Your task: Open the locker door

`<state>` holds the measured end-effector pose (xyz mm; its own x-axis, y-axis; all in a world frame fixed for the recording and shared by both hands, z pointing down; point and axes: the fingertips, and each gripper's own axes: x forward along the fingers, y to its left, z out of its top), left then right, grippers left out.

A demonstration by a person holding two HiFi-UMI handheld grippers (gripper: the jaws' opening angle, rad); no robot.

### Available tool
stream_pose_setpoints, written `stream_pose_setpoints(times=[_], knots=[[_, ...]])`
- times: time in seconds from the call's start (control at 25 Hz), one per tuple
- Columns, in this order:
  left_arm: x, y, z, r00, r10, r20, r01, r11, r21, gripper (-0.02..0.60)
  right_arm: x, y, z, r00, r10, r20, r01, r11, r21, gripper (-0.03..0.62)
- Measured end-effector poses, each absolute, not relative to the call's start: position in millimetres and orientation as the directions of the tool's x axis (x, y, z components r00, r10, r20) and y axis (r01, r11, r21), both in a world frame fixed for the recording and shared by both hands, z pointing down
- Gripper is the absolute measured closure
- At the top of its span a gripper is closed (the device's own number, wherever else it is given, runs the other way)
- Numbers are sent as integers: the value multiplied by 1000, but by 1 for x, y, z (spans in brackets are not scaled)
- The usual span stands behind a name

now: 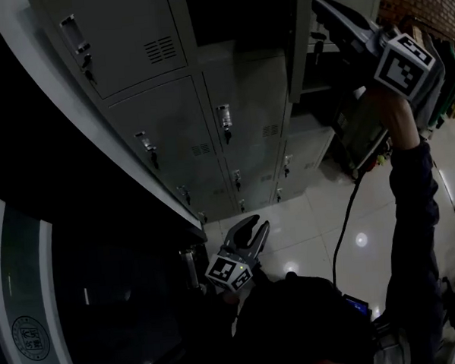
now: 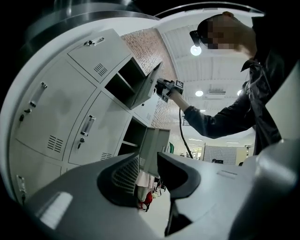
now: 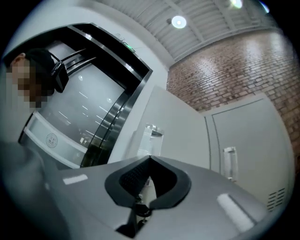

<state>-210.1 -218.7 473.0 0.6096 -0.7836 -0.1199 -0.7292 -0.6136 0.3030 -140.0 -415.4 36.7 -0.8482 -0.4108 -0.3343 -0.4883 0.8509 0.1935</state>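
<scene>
A bank of grey lockers [image 1: 209, 125] runs from the upper left. One upper locker door [image 1: 299, 44] stands swung open, its dark compartment [image 1: 234, 13] showing. The left gripper view shows the same door [image 2: 146, 89] with my right gripper [image 2: 162, 87] at its free edge; whether they touch I cannot tell. My right gripper [image 1: 318, 4] is raised high and is shut [image 3: 149, 159] with nothing seen between the tips; a door handle [image 3: 152, 135] lies just ahead. My left gripper [image 1: 254, 228] hangs low and open [image 2: 149, 157], holding nothing.
A second locker door [image 2: 155, 145] lower down also stands open. Closed doors with handles and keys [image 1: 224, 118] fill the rest of the bank. A dark glass panel [image 1: 36, 301] is at the left. A black cable [image 1: 344, 224] hangs over the glossy tile floor [image 1: 306, 226].
</scene>
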Motion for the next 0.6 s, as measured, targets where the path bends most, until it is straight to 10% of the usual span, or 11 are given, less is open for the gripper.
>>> stream_pose_setpoints(times=[0.6], knots=[[-7, -106, 490, 577, -815, -57, -782, -571, 251, 462, 22, -215, 249, -849, -449, -278, -527, 754, 391, 557]])
